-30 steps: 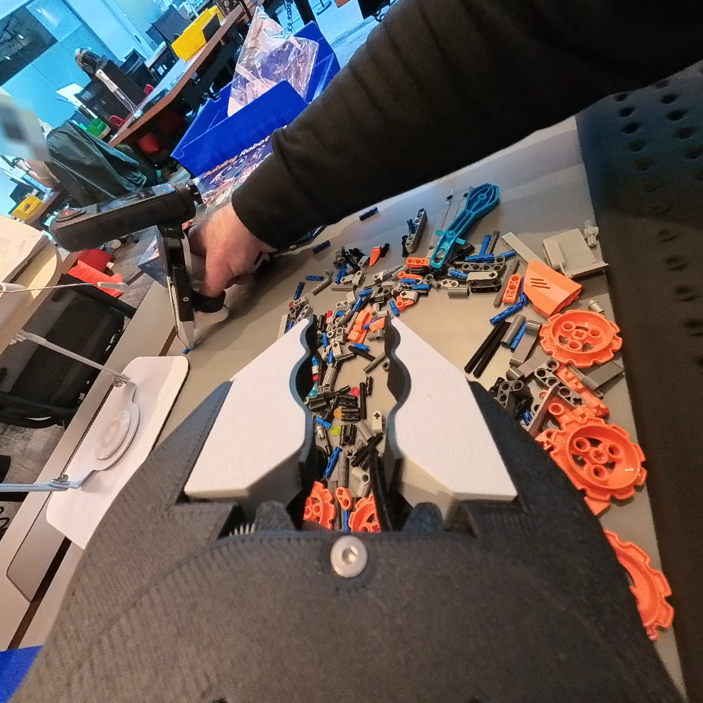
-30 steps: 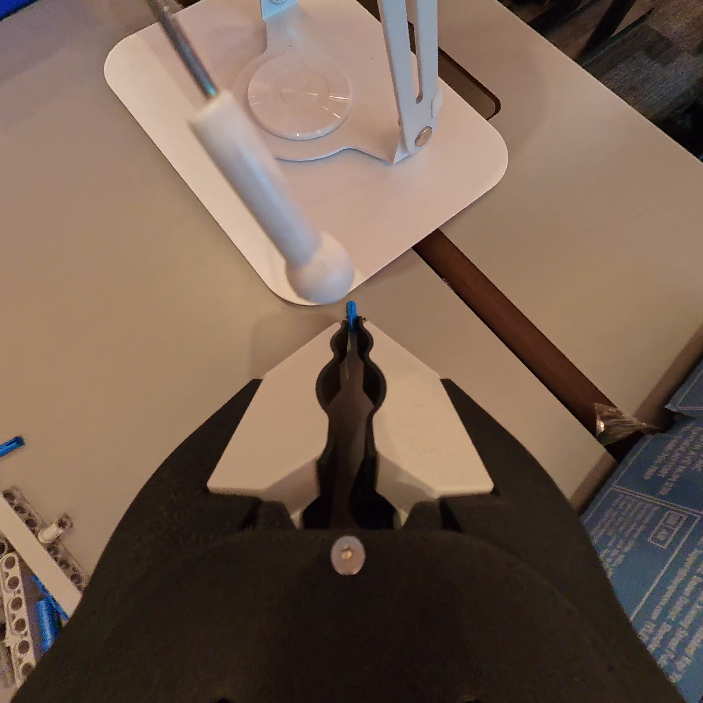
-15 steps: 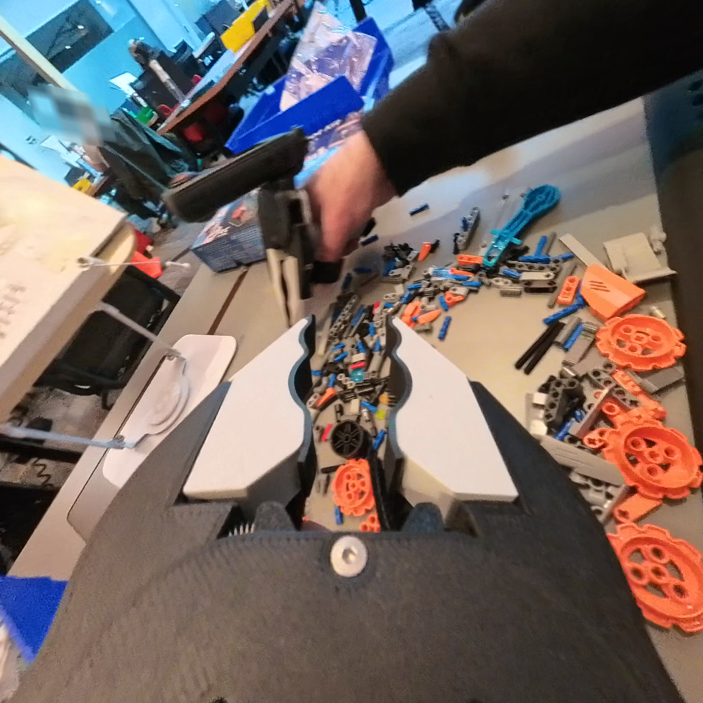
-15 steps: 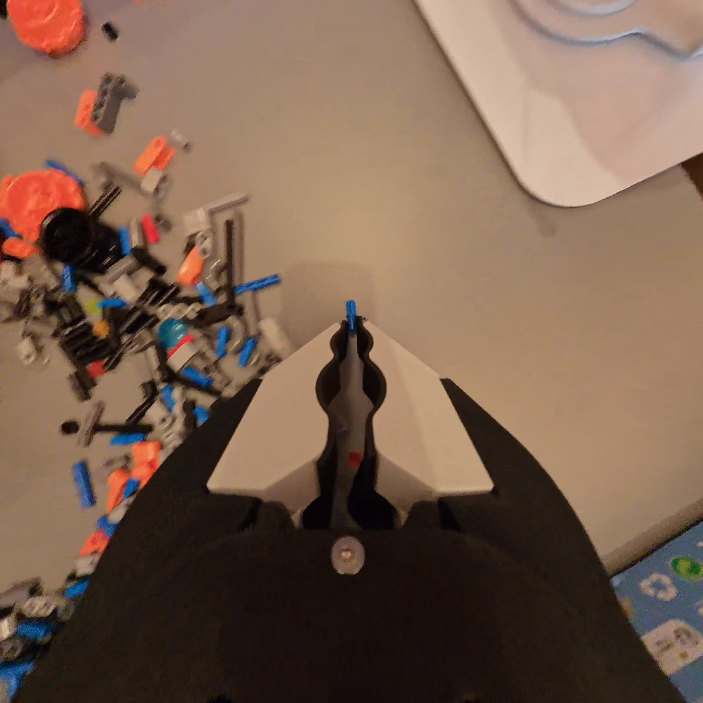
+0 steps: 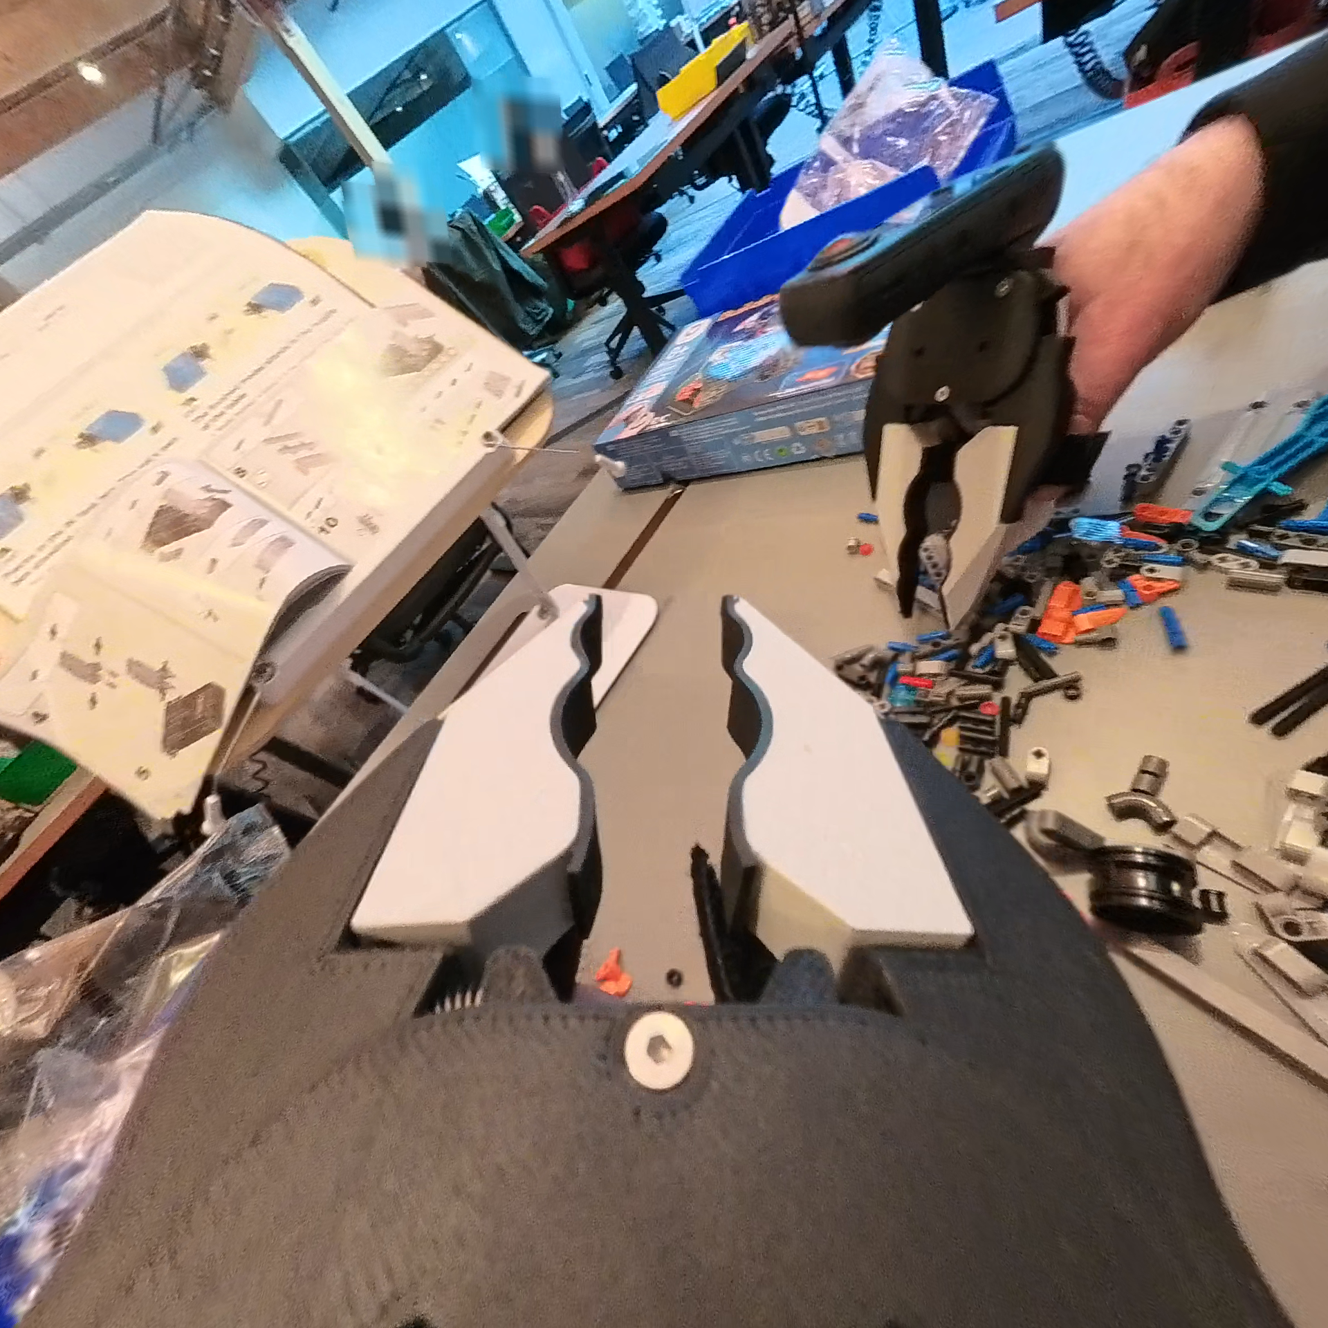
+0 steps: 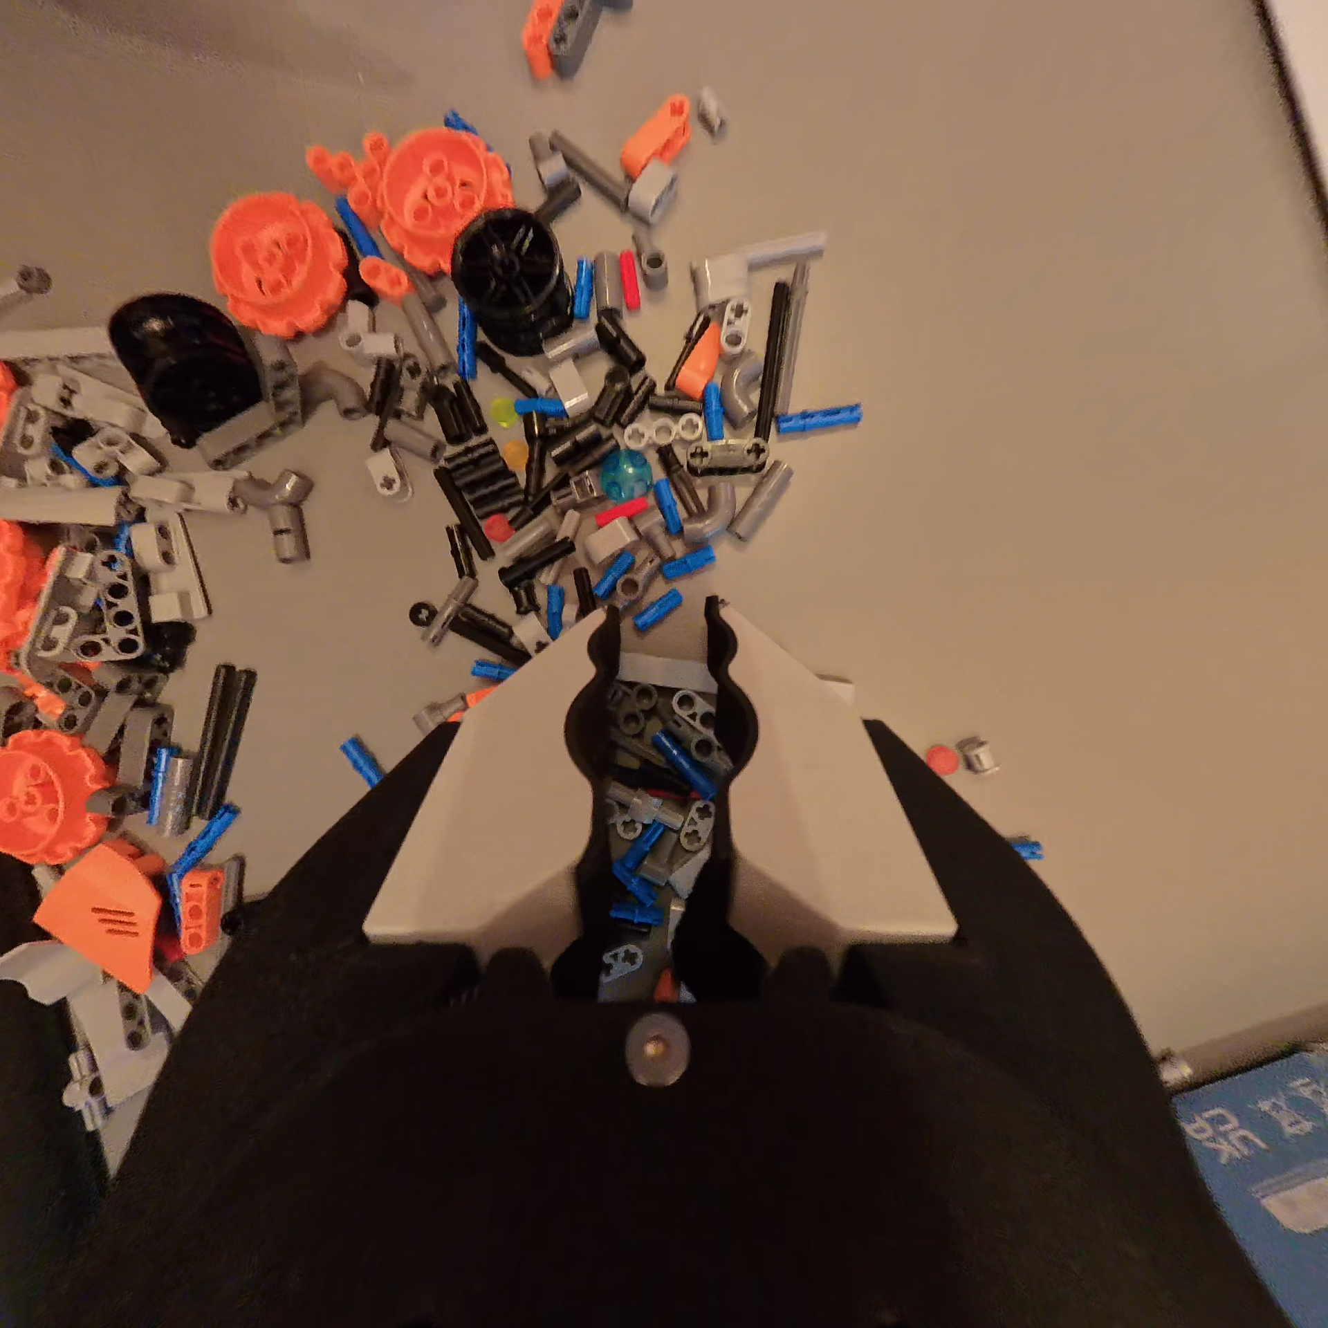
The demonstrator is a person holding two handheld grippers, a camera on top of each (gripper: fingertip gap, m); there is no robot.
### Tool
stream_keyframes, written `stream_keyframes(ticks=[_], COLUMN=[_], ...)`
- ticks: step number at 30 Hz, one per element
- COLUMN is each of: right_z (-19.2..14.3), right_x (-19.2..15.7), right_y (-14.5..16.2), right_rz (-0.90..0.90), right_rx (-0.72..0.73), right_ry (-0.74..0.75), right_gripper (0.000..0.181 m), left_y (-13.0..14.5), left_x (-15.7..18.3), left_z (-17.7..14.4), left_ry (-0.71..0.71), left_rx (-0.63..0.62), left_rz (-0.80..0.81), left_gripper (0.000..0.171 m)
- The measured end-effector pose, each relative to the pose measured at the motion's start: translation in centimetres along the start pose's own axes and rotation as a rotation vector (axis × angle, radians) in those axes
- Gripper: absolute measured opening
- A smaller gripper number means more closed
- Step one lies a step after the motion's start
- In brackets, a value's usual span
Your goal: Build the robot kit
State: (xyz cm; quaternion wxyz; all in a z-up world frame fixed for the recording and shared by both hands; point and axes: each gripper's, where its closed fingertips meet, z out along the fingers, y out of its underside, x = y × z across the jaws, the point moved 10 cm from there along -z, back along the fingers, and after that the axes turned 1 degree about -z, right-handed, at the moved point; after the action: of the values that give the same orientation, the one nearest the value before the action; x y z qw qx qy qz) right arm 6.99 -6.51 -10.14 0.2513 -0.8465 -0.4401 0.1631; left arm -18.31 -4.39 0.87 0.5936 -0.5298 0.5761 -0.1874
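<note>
The left tool (image 5: 657, 611) points level and forward above a bare stretch of the grey worktop (image 5: 726, 532), its jaws spread wide with nothing between them. Its tips sit just short of the white base plate (image 5: 629, 632) of a stand that props up an open booklet (image 5: 215, 431). A small orange piece (image 5: 611, 970) lies on the worktop beneath its rear. The right tool (image 6: 661, 611) hangs nose-down over the near edge of a pile of building pieces (image 6: 575, 467), gripped from behind by a hand (image 5: 1150, 287) in a dark sleeve (image 5: 1286, 165), with the wrist bent downward. Its jaws stand a little apart, narrower than the left ones. In its own view only loose pieces on the worktop show through the gap, and a blue pin (image 6: 660, 608) lies just at the tips. From the left wrist view a grey holed piece shows between the fingers, and I cannot tell whether it is pinched or lies behind. The pile holds black, grey and blue pins and beams, a black wheel (image 6: 510, 280), and orange gears (image 6: 273, 262) off to its left. A red stud (image 6: 940, 759) lies apart on the right. A blue printed box (image 5: 733, 409) lies flat at the far edge of the worktop. Its lettering is too blurred to read in the left wrist view, and only a corner of it shows in the right wrist view. The booklet pages carry diagrams and small print too small to read. A blue bin (image 5: 826, 230) stands beyond the box.
</note>
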Motion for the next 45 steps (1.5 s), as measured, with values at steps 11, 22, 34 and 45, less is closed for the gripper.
stream_keyframes(ticks=[11,22,34,45], right_z=[-5.2,-10.2,-9.4,-8.3], right_x=[-0.2,-8.2,-7.6,-8.5], right_y=[-1.2,10.4,15.1,14.1], right_rz=[-0.002,0.101,0.195,0.16], right_rx=[0.108,-0.026,-0.02,0.013], right_ry=[0.071,0.131,0.119,0.023], right_gripper=[0.028,0.025,0.024,0.022], left_y=[0.8,1.3,0.9,1.4], left_x=[-2.7,1.5,5.1,5.6], left_z=[-1.2,1.7,3.6,3.8], left_ry=[-0.039,0.119,0.221,0.255], left_rx=[-0.005,-0.059,-0.077,-0.082], left_rz=[-0.05,0.028,0.088,0.078], left_gripper=[0.025,0.025,0.024,0.025])
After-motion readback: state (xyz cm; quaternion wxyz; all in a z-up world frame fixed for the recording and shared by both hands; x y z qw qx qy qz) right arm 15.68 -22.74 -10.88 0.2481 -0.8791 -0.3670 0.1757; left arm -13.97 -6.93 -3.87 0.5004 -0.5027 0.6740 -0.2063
